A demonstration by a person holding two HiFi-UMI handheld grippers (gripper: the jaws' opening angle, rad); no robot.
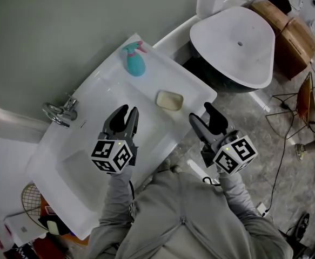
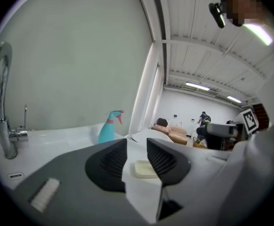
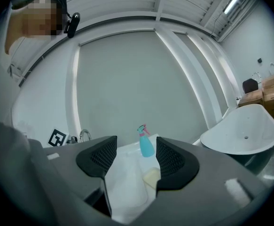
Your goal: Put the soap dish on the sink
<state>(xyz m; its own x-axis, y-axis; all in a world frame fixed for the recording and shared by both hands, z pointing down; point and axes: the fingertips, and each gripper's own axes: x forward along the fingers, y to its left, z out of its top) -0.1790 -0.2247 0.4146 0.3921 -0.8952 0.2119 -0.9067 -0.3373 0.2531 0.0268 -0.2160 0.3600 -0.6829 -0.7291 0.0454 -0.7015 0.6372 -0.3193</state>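
The soap dish (image 1: pixel 169 100) sits on the white sink (image 1: pixel 108 88), just beyond our jaws. Our left gripper (image 1: pixel 128 112) and right gripper (image 1: pixel 201 113) gape, empty.

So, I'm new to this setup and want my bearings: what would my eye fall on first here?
The teal spray bottle stands out, upright at the back of the white sink, with the cream soap dish lying on the ledge near it. The left gripper and right gripper hover open and empty short of the dish; a white bathtub stands beyond the sink.
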